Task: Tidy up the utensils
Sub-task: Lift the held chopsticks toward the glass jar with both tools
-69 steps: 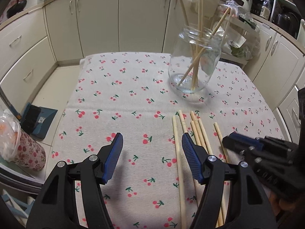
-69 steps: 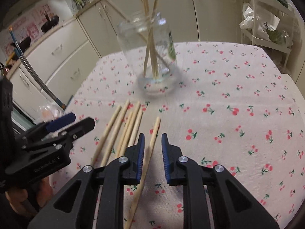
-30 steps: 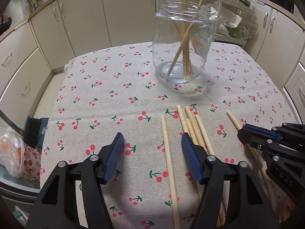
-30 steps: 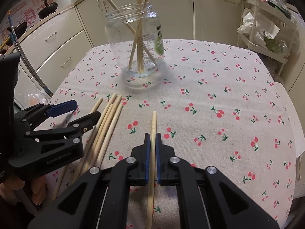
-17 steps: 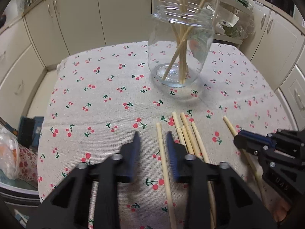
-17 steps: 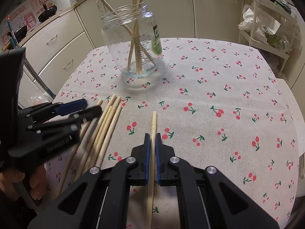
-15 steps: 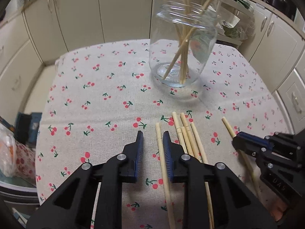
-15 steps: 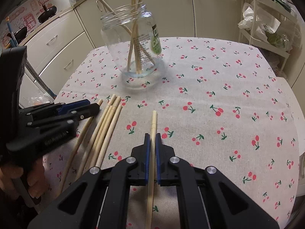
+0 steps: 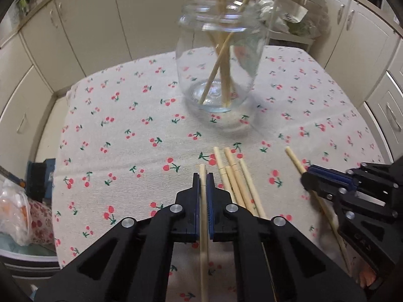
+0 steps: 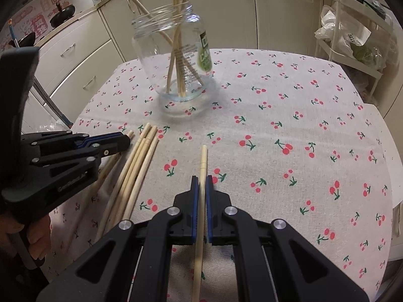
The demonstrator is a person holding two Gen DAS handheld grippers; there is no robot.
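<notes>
The left tongs (image 9: 203,183) are pressed together on one chopstick (image 9: 203,226). The right tongs (image 10: 199,186) pinch another stick (image 10: 201,176) in the same way. Both sticks seem low over the cherry-print cloth (image 10: 289,115); I cannot tell if they are lifted. Four loose chopsticks (image 9: 235,176) lie between the two tongs. Ahead stands the glass jar (image 9: 219,68), already holding several sticks. The step in hand looks like the pick-up. Next, each stick must be raised, turned upright and dropped into the jar mouth.

Left gripper (image 9: 203,180), right gripper (image 10: 202,182) (both clamped)
</notes>
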